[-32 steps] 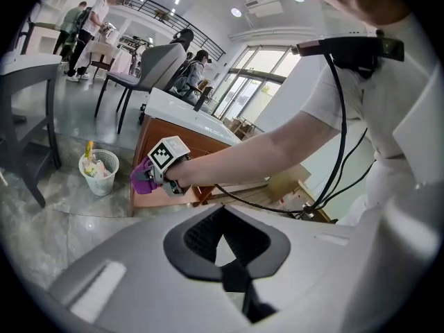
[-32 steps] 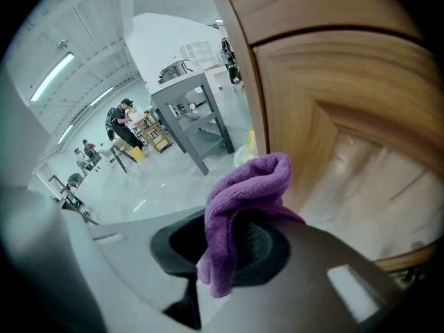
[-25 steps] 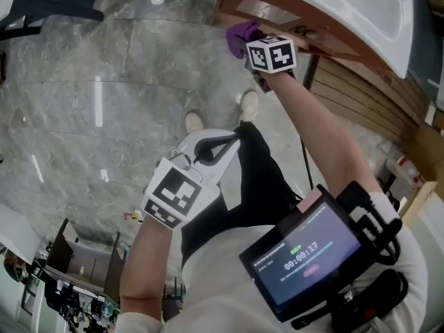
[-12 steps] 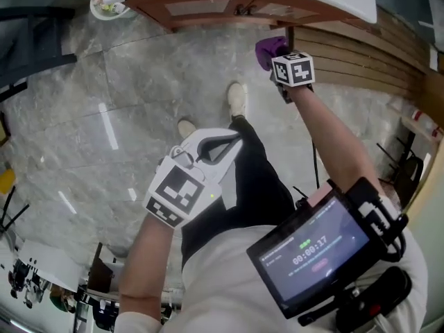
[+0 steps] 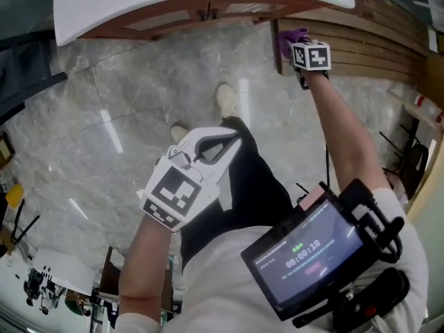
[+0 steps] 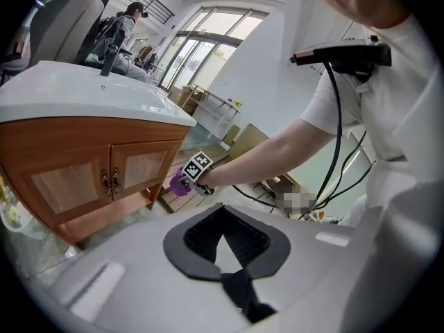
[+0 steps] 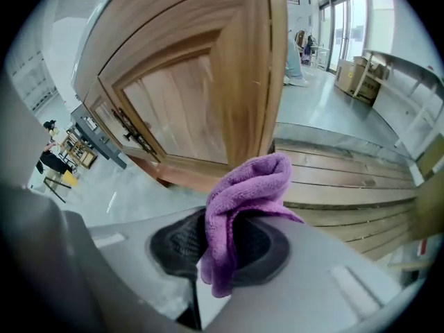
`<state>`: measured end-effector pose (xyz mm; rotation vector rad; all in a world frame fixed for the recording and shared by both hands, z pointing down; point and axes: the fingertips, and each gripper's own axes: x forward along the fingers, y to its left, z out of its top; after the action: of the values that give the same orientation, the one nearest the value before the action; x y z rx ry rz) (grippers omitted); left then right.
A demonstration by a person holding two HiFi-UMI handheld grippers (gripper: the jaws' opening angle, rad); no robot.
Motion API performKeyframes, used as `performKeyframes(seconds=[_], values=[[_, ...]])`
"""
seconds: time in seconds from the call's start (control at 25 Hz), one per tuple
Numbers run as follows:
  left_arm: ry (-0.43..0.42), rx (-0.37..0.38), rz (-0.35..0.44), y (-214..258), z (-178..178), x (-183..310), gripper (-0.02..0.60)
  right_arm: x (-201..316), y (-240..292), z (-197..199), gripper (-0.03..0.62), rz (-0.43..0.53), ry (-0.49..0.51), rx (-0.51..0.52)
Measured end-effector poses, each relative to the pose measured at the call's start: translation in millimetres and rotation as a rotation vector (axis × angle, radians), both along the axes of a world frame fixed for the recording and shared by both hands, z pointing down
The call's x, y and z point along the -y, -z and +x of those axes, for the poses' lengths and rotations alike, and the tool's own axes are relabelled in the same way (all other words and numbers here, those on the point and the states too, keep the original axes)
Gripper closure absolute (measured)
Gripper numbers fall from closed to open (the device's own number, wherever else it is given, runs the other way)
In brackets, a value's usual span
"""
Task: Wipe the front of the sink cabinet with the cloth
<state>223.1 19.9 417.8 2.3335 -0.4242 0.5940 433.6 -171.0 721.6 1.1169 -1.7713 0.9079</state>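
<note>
Right gripper [image 7: 223,250] clamped on the purple cloth [image 7: 247,186], held at the right edge of the cabinet [image 7: 186,109] front. Left gripper [image 6: 238,280], jaws together and empty, well apart, by the person's waist.

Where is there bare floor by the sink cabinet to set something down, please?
The grey floor is bare between the cabinet front and the shoes, and further left. It is crowded at the cabinet's right corner, where the right gripper holds the cloth beside the wooden slats.

Three views sharing the sink cabinet [image 5: 163,21]
</note>
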Motion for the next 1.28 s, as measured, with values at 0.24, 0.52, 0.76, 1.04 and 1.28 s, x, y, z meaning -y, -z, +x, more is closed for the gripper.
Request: performKeyframes(seconds=[0.24,0.52,0.76,1.04,1.28], values=[[0.028,0.007,-0.002,0,7,5,0.577,22,-5,3,0.522,0.000,0.012,-0.012],[0.067,0.013,0.000,5,5,13,0.577,41,-7,-21,0.522,-0.008,0.067,-0.013],[0.121,0.009,-0.016,-13,1,28,0.577,53,-32,-37,0.522,-0.023,0.105,-0.025],[0.150,0.009,-0.026,-24,-11,27,0.577,53,-46,-70,0.522,-0.022,0.132,-0.011],[0.166,0.005,-0.027,-21,-31,27,0.577,53,-43,-109,0.522,-0.020,0.171,0.009]])
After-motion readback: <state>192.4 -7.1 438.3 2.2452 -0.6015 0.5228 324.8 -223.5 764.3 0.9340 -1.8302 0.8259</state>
